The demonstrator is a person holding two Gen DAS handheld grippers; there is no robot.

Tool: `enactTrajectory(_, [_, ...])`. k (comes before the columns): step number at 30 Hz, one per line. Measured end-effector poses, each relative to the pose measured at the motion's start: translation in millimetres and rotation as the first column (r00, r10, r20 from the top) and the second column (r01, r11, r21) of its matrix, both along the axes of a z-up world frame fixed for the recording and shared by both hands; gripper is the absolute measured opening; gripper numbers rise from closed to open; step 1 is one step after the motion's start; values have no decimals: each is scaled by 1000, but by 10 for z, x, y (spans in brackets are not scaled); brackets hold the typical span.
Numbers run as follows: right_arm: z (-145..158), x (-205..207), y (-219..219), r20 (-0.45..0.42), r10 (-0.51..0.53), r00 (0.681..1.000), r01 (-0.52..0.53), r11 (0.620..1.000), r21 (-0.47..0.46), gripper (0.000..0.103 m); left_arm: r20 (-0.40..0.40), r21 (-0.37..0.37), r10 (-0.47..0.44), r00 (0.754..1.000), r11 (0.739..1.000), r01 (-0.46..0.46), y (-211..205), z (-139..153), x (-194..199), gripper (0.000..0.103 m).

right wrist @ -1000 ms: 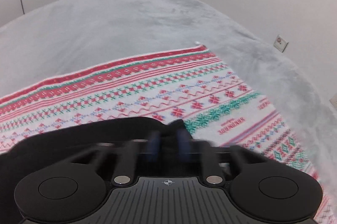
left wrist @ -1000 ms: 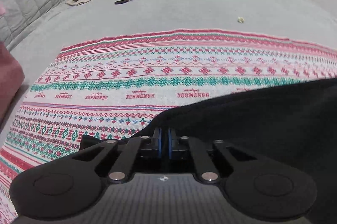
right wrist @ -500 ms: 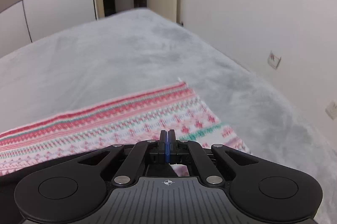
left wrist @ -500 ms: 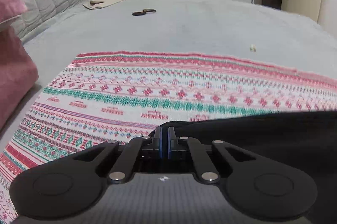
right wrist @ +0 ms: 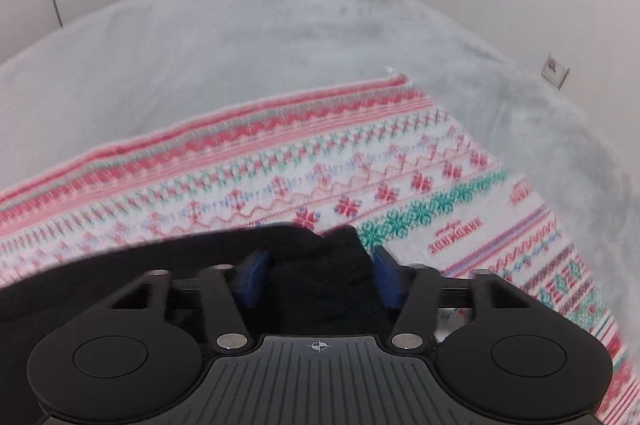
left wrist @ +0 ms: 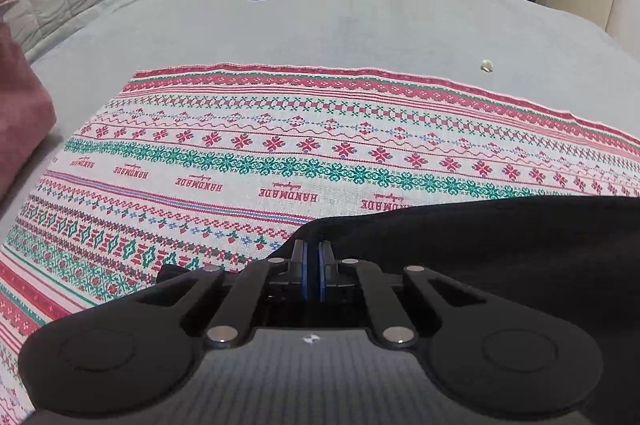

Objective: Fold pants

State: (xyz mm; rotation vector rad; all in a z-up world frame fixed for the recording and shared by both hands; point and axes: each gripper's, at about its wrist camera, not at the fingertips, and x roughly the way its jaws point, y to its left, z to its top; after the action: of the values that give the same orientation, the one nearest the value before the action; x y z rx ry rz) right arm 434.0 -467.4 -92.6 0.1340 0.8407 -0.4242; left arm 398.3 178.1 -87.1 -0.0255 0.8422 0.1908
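On the patterned cloth (left wrist: pixel 280 145), black pants (left wrist: pixel 500 245) are lying near-side; left gripper (left wrist: pixel 311 265) is pinching their edge, jaws nearly together, while right gripper (right wrist: pixel 318 273) is sitting spread wide around bunched fabric.

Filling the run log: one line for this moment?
left hand-held gripper: shut on black pants | right hand-held gripper: open, astride pants | patterned cloth beneath

A patterned cloth (left wrist: pixel 280 145) covers the grey bed (left wrist: pixel 360 17) beside a pink pillow (left wrist: pixel 20 113).
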Motion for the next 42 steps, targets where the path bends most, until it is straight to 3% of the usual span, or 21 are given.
enactTrajectory(1, [-2,-14,43,-6,33,999,-33,999,-25,27,2,-1,3,1000,1000,-3,0,8,-3,33])
enactTrajectory(2, [21,-27,59,-7,41,999,-41,999,-19,23,4,0,5,1000,1000,-5,4,21,-4,33])
enactTrajectory(9, [559,-228,126,73,42,996,-37,997,-70,18,78,-2,-20,997,1000,20,54,364,-146,32])
enactTrajectory(12, [1016,-409,218,188,60,980,-44,995,-90,17,163,-88,22,986,996,-8,207,752,-434,32])
enactTrajectory(14, [1445,-642,254,322,92,942,-73,995,-70,17,247,-123,36,968,992,-5,310,1008,-798,32])
enactTrajectory(16, [1813,-1044,282,472,153,868,-134,988,-73,17,328,-103,-1,945,994,37,379,1169,-1315,32])
enactTrajectory(18, [1952,-1570,294,541,235,807,-203,972,-120,18,346,-80,-81,935,990,116,404,1129,-1819,33])
enactTrajectory(20, [1837,-2110,191,534,276,799,-260,960,-107,20,287,2,-198,937,978,207,312,867,-2291,34])
enactTrajectory(21, [1692,-2333,118,504,290,813,-283,955,-92,21,230,27,-242,943,970,242,262,670,-2504,34])
enactTrajectory(23, [1217,-2711,-23,391,328,860,-320,944,-87,22,122,72,-276,953,961,269,206,288,-2873,33])
enactTrajectory(25, [650,-2992,-142,207,328,922,-326,944,-43,23,72,78,-301,951,952,295,267,75,-3163,34])
enactTrajectory(27, [272,-3309,-168,140,293,946,-294,956,-14,29,70,14,-289,955,957,289,441,26,-3384,37])
enactTrajectory(28, [192,-3500,-141,154,283,947,-283,959,-18,35,75,-25,-247,966,968,249,558,51,-3460,46])
enactTrajectory(32, [255,-3931,-30,207,257,944,-237,965,-116,59,124,-169,-125,984,975,145,879,252,-3577,51])
enactTrajectory(34, [323,-3922,-103,214,196,957,-177,978,-108,61,176,-235,-99,979,962,140,868,357,-3587,62])
enactTrajectory(35, [374,-3947,-161,232,149,961,-134,988,-77,61,199,-281,-75,977,951,130,837,408,-3557,68])
enactTrajectory(36, [414,-3958,-204,263,106,959,-103,994,-25,61,211,-329,-42,977,938,111,810,442,-3528,80])
enactTrajectory(37, [442,-3974,-257,302,57,952,-79,995,62,61,213,-382,-3,977,920,86,786,459,-3448,87])
enactTrajectory(38, [437,-4009,-294,331,17,943,-75,984,163,61,209,-419,26,978,906,65,759,455,-3387,87])
enactTrajectory(40, [377,-3958,-349,342,-55,938,-79,927,367,62,199,-455,72,977,890,27,708,385,-3203,87])
enactTrajectory(42, [314,-3875,-321,301,-121,946,-31,889,457,63,157,-480,112,981,877,-23,656,301,-3026,87])
